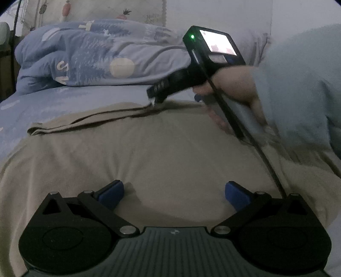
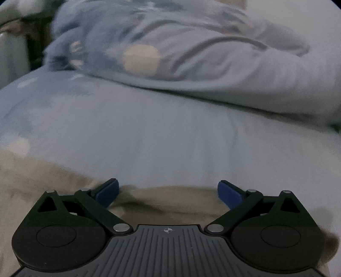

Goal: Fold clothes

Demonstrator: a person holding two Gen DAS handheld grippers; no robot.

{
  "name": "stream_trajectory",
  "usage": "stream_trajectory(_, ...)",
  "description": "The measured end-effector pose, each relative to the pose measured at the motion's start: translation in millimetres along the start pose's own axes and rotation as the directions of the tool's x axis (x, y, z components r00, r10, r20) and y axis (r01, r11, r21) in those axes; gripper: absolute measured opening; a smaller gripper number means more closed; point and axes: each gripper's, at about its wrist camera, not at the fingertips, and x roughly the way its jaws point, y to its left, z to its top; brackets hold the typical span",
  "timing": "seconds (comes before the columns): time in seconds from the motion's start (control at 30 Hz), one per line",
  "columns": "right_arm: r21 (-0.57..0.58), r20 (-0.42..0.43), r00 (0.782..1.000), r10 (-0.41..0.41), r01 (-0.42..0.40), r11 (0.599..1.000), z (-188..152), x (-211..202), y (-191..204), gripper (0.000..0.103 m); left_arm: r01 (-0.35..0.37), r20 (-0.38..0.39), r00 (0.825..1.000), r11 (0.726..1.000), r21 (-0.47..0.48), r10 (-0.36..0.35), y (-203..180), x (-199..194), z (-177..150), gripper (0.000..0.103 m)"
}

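Note:
A beige garment [image 1: 162, 149] lies spread flat on the bed, with a folded layer along its far edge. My left gripper [image 1: 174, 195] hovers open just above its near part, nothing between the blue pads [image 1: 111, 191]. In the left wrist view the right gripper [image 1: 154, 99] reaches down to the garment's far edge, held by a hand [image 1: 234, 85] in a light sleeve. In the right wrist view my right gripper [image 2: 168, 191] is open, its fingers straddling the beige garment's edge [image 2: 166, 200] where it meets the blue sheet.
A bunched blue patterned duvet [image 1: 89, 55] lies across the far side of the bed, with a pillow [image 1: 106, 10] behind it. Pale blue bedsheet [image 2: 149, 132] stretches beyond the garment. A black cable [image 1: 255, 144] trails from the right gripper.

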Motion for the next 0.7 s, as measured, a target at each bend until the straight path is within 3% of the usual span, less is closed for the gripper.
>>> stream_trajectory(0.13,0.107,0.022,1.000,-0.011,0.009,0.994,20,-6,-26,0.100,0.000,-0.011,1.000,1.000,-0.003,0.000,-1,1,2,0.103)
stream_trajectory(0.23,0.135,0.055,0.998,0.002,-0.009,0.991,22,-31,-42,0.100,0.004,-0.020,1.000,1.000,-0.024,-0.005,0,-1,7,0.103)
stream_trajectory(0.33,0.128,0.029,0.999,0.044,-0.047,0.991,13,-57,-50,0.100,0.006,-0.025,1.000,0.998,-0.062,-0.007,3,-5,13,0.103)
stream_trajectory(0.6,0.006,-0.032,0.990,0.136,-0.136,0.991,-38,-87,-9,0.100,-0.146,0.005,0.989,0.989,-0.018,0.146,19,-29,31,0.103)
stream_trajectory(0.7,-0.068,-0.051,0.978,0.203,-0.206,0.976,-48,-88,27,0.100,-0.187,-0.038,0.982,0.982,-0.034,0.186,40,-33,25,0.103)
